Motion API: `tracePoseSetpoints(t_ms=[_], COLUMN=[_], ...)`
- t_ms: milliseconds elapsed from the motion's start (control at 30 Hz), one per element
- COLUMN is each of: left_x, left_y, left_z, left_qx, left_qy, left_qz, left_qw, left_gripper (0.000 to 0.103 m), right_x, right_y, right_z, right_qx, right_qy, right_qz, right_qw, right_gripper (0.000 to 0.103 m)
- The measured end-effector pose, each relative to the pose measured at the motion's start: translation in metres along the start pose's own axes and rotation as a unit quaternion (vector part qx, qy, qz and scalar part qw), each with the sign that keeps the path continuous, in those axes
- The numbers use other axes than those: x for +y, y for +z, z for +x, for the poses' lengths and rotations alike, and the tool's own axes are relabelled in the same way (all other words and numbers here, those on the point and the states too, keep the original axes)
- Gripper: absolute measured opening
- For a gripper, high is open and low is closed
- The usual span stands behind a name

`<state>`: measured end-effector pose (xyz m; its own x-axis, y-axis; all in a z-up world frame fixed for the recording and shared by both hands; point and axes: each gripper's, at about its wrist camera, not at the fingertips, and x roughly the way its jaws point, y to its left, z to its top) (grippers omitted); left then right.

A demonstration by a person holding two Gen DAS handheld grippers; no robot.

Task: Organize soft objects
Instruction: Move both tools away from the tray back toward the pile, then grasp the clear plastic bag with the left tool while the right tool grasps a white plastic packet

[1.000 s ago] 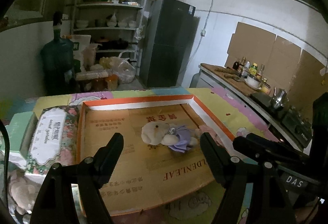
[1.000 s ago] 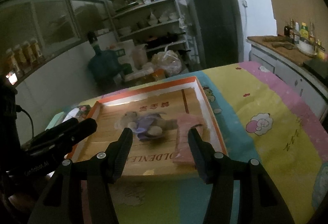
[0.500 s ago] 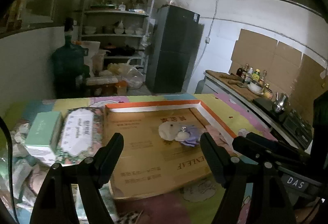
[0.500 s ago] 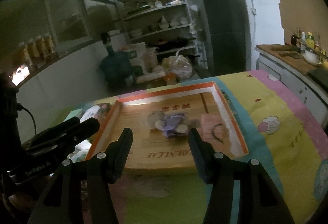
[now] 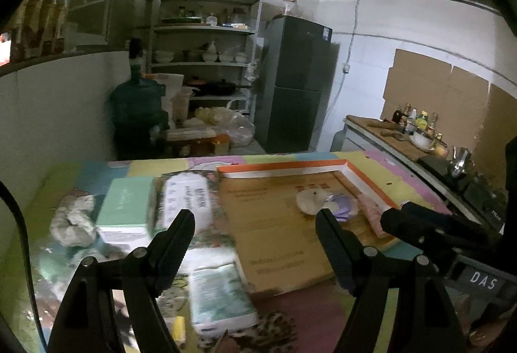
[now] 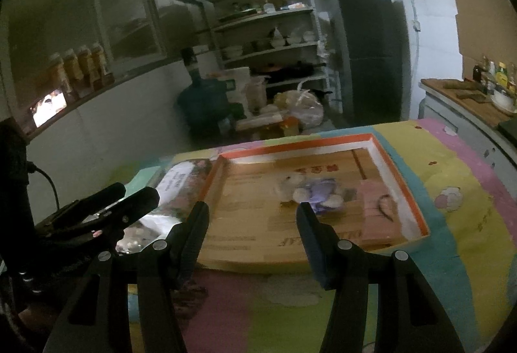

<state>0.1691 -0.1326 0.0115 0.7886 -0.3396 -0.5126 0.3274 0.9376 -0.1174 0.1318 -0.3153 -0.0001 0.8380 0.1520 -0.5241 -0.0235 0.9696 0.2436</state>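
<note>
Both grippers, left (image 5: pixel 253 232) and right (image 6: pixel 252 220), hang with jaws apart and nothing between them. Beyond them the plush bear (image 6: pixel 311 191) lies in the orange-rimmed tray (image 6: pixel 400 178), just beside a pink cloth (image 6: pixel 379 211). Tissue packs (image 5: pixel 187 201) sit left of the tray.

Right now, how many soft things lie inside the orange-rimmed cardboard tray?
2: a small cream plush bear in purple clothes near the tray's middle, and a folded pink cloth beside it along the right rim. More could be hidden behind the gripper fingers.

Inside the orange tray (image 6: pixel 400 172): one plush bear (image 6: pixel 311 191), one pink cloth (image 6: pixel 379 207). Left of it: three tissue packs (image 5: pixel 185 202).
</note>
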Motion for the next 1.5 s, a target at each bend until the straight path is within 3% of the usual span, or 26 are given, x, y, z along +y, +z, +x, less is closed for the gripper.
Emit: tracePoseSetpoints(t_ms=[333, 1000, 1500], left_x=[0.035, 0.134, 0.203], left_y=[-0.009, -0.042, -0.079], left_z=[-0.02, -0.059, -0.092], left_qx=[-0.006, -0.013, -0.018], left_qy=[0.03, 0.092, 0.084], left_qz=[-0.002, -0.06, -0.09], left_qw=[0.9995, 0.9938, 0.9922], left_gripper=[0.077, 0.077, 0.077], right_x=[0.042, 0.131, 0.191], right_y=[-0.004, -0.026, -0.041], right_z=[0.013, 0.057, 0.099], right_qx=[0.008, 0.062, 0.104], right_qy=[0.028, 0.093, 0.138], right_qz=[-0.013, -0.064, -0.09], right_qw=[0.999, 0.992, 0.981], right_gripper=[0.058, 0.058, 0.058])
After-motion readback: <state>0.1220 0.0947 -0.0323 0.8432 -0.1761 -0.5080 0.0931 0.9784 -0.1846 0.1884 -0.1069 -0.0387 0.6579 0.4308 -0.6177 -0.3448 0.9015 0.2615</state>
